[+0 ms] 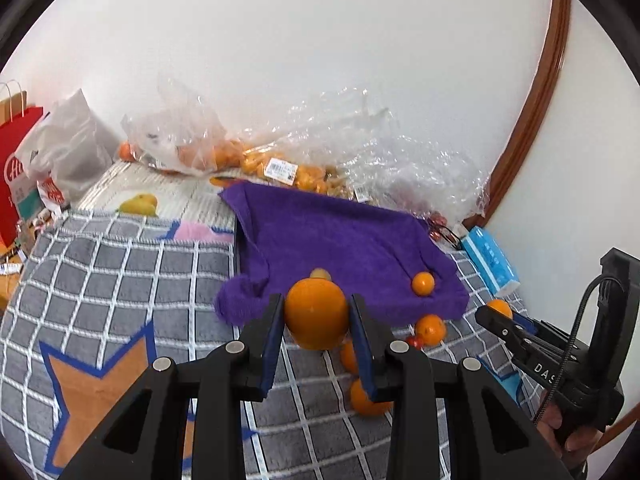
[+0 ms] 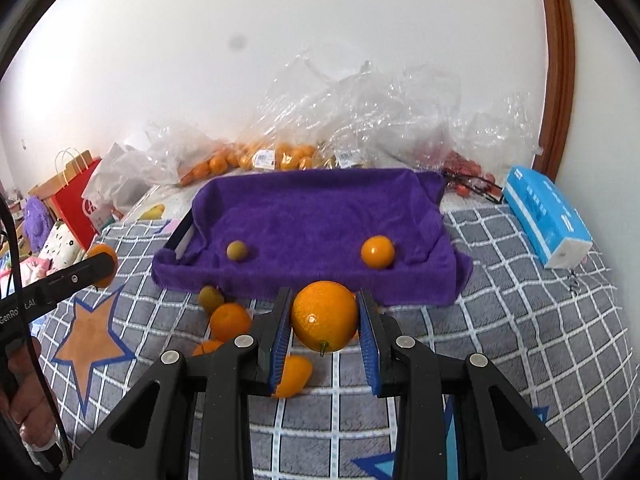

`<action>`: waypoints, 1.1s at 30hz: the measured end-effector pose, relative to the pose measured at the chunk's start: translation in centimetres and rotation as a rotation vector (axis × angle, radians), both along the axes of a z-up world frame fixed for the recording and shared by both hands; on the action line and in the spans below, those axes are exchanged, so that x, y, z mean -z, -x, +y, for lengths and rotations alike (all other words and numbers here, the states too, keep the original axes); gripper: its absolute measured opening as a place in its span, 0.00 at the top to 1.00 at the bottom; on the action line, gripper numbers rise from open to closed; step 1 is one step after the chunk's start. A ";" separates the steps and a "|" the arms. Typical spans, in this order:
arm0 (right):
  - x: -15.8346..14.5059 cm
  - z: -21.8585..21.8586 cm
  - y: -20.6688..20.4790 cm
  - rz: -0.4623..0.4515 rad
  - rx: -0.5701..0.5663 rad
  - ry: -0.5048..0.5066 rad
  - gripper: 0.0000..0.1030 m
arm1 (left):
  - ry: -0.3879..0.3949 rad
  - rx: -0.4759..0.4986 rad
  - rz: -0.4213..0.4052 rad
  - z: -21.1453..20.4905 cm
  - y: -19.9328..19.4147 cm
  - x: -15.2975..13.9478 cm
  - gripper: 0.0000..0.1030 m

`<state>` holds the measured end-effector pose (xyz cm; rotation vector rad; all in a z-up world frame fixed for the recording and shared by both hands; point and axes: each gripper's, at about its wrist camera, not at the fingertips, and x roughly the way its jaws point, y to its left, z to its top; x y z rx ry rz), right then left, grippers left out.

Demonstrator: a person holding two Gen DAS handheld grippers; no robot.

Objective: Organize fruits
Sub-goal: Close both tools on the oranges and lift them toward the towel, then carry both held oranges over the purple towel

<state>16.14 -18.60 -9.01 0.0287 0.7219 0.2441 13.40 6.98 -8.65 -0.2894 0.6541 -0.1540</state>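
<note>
Left gripper (image 1: 317,312): clamped on an orange (image 1: 316,313), blue pads pressing its two sides, the fruit lifted clear of the blanket.
Right gripper (image 2: 325,316): likewise clenched on a second orange (image 2: 324,315), held by its sides with the green stem nub pointing down.
Where the fruit is: both held oranges hang just in front of a tray draped in a purple towel (image 2: 320,216). On the towel sit a small orange (image 2: 377,251) to the right and a small greenish-brown fruit (image 2: 237,250) to the left, well apart.
Loose fruit: several more oranges (image 2: 230,320) and another greenish fruit (image 2: 211,298) lie on the grey checked blanket (image 2: 520,320) just before the tray's near edge.
Handling: the oranges look firm, round and smooth-skinned, so likely to roll or slip; a grip across the widest middle, as now, seems safest. Hard squeezing could bruise them.
Look: bright glossy orange peel, finely dimpled, the held ones larger than the one on the towel.
Background: clear plastic bags (image 2: 360,120) of oranges against a white wall, a blue tissue pack (image 2: 546,216) to the right, a red paper bag (image 2: 74,196) to the left.
Person: a hand (image 2: 24,392) grips the left gripper's handle at the right wrist view's left edge.
</note>
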 end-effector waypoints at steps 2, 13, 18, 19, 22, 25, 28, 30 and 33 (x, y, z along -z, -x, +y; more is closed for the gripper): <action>-0.3 0.1 -0.6 -0.007 -0.001 -0.002 0.69 | 0.006 0.004 -0.004 0.0 -0.8 -0.3 0.70; -2.7 1.1 -5.6 -0.058 0.013 0.007 0.69 | -0.012 0.017 -0.023 -0.8 -6.4 -1.3 0.70; -2.7 1.1 -8.2 -0.065 0.017 -0.010 0.69 | -0.007 0.005 -0.041 -0.8 -8.6 -0.9 0.70; -2.4 1.1 -8.6 -0.063 0.018 -0.015 0.69 | -0.012 0.000 -0.045 -0.8 -8.9 -0.6 0.70; -0.8 0.9 -9.8 -0.041 0.023 -0.030 0.69 | 0.008 0.012 -0.062 -0.5 -9.5 0.8 0.70; 1.7 0.5 -11.1 0.009 0.039 -0.035 0.69 | -0.021 -0.002 -0.050 -0.7 -9.7 2.3 0.70; 3.3 0.0 -11.8 0.052 0.042 -0.044 0.69 | -0.022 0.009 -0.055 -0.9 -9.9 2.9 0.70; 3.7 -0.5 -12.1 0.056 0.048 -0.052 0.69 | -0.012 0.015 -0.053 -0.9 -10.0 3.1 0.70; 4.1 -1.0 -12.1 0.051 0.060 -0.050 0.69 | -0.005 0.007 -0.050 -0.7 -10.3 3.6 0.70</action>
